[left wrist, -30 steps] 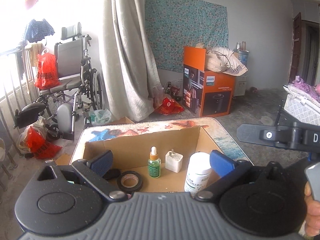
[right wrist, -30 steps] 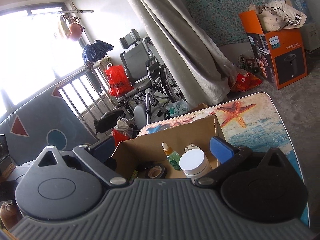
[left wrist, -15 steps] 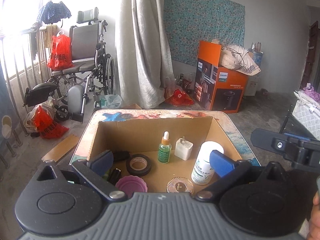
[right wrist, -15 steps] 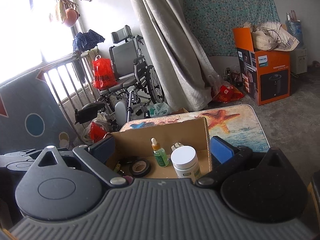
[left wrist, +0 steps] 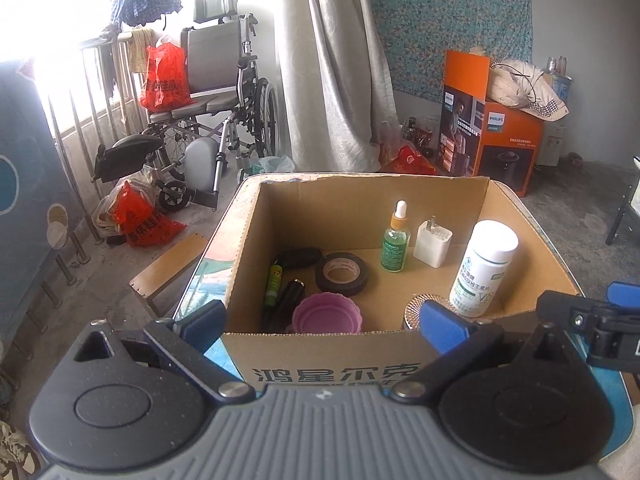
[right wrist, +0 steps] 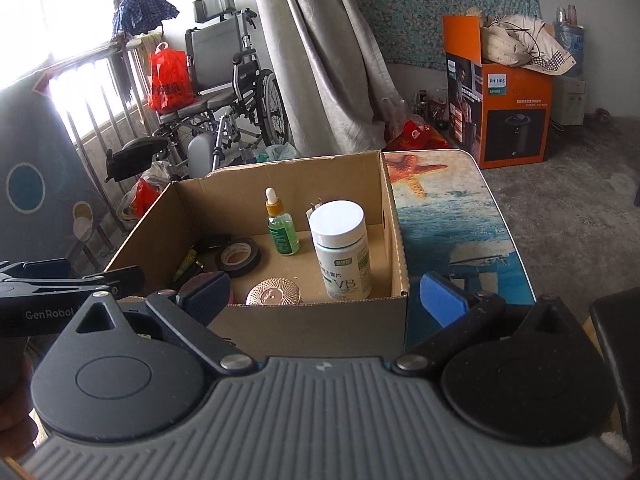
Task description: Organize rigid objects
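Left wrist view: left gripper [left wrist: 324, 322] and right gripper [right wrist: 324, 300] wide open, empty, low in frame before cardboard box [left wrist: 320, 360] holding white bottle [left wrist: 482, 270], tape roll [left wrist: 340, 274]; picking stage, next likely reaching inside.

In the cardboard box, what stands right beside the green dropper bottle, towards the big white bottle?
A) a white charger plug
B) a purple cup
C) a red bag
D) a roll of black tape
A: the charger stands upright just right of the dropper bottle, before the white bottle.
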Motion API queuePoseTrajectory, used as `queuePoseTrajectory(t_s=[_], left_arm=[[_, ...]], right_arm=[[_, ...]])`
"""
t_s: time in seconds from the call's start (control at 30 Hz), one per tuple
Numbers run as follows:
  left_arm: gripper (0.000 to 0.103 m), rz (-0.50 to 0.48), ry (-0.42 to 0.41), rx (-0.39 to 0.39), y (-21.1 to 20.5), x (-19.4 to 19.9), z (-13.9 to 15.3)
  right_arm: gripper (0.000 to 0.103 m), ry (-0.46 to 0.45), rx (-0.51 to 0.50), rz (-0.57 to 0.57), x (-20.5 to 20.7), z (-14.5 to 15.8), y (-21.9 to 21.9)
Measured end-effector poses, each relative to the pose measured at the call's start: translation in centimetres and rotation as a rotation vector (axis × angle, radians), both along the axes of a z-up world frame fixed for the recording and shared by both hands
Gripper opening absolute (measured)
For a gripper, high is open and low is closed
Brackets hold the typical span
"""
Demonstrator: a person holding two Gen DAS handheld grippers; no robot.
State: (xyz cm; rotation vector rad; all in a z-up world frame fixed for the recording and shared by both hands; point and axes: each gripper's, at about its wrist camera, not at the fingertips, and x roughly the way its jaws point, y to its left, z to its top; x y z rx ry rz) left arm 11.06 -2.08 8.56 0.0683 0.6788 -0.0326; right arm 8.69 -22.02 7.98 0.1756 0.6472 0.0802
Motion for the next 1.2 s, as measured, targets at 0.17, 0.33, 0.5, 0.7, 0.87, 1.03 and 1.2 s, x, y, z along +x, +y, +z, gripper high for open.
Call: queuePoseTrajectory(t_s=[0.17, 0.33, 0.5, 0.7, 0.87, 1.03, 1.2], left_arm=[[0.103, 0.007, 0.046, 0.028, 0.1, 0.4, -1.2], [0.103, 0.002, 0.059, 0.013, 0.6, 0.5, -1.5], [0.103, 0.005, 0.062, 0.006, 0.8, 0.4, -1.5], [0.103, 0.005, 0.065, 0.005, 0.8, 0.6, -1.5], [0.103, 0.006, 0.065, 0.007, 0.8, 0.7, -1.6], [0.103, 0.006, 0.068, 0.009, 0.7, 0.7, -1.6], [0.103, 0.004, 0.07, 0.014, 0.8, 0.8, -1.7]], right_arm=[[0.102, 0.03, -0.032, 0.041, 0.7, -0.8, 2.6], [0.102, 0.038, -0.096, 0.033, 1.1, -1.2, 3.7], [0.102, 0.052, -0.112, 0.019, 1.5, -1.5, 4.0], [0.102, 0.051, -0.121, 0.011, 1.7, -1.5, 3.8], [0.102, 0.05, -0.128, 0.014, 1.6, -1.5, 3.7], [0.102, 0.052, -0.127, 0.012, 1.6, -1.4, 3.7], [0.102, 0.055, -0.131, 0.008, 1.6, -1.5, 3.6]])
